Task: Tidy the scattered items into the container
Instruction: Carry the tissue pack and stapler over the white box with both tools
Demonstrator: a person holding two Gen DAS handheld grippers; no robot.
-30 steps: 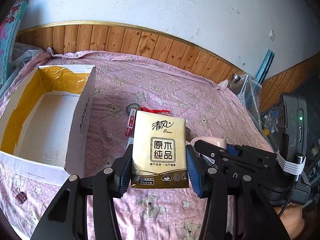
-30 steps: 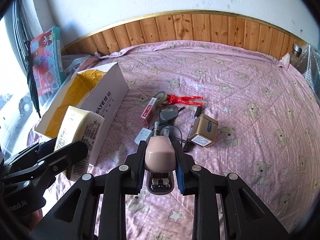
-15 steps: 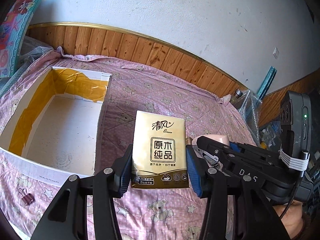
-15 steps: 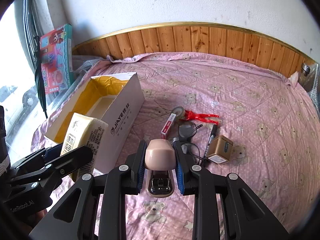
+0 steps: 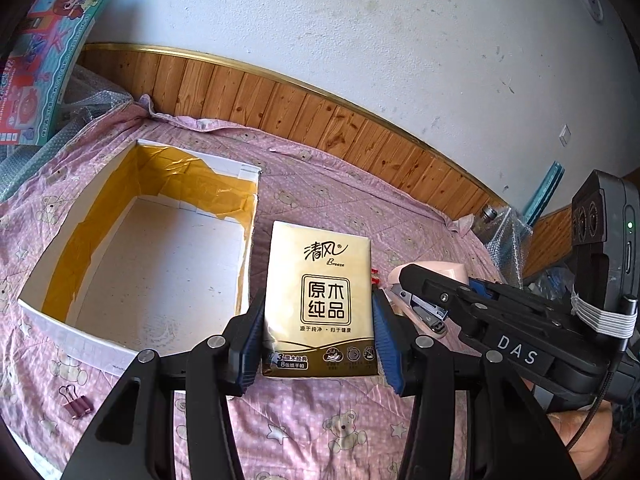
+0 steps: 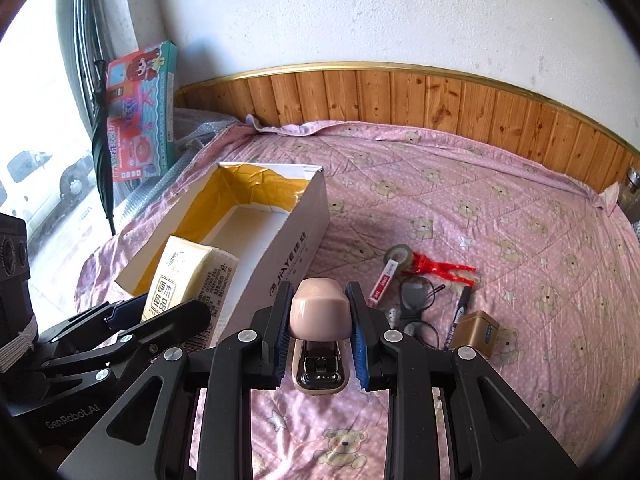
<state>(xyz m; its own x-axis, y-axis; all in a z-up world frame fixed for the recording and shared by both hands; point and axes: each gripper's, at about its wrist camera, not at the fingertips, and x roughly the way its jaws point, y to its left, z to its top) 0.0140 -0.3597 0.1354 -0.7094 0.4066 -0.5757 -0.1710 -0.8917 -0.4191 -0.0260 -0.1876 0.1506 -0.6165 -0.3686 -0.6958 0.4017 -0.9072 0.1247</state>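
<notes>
Both my grippers moved nearer the box point(image 5: 132, 264). My left jaws squeeze the tissues point(image 5: 320, 304) just right of it; my right jaws squeeze the stapler point(image 6: 318, 340). Letting go too soon drops them on the bed point(image 6: 500, 216).

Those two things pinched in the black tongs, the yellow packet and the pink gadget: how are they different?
The tissue pack is flat, soft-wrapped, gold and cream with printed Chinese lettering; the stapler is a rounded, hard pink shell with metal inside, unlettered. The left tongs hold the tissue pack upright by the open cardboard box; the right tongs hold the stapler over the pink quilt. Both are clamped by their sides, off the bed.
</notes>
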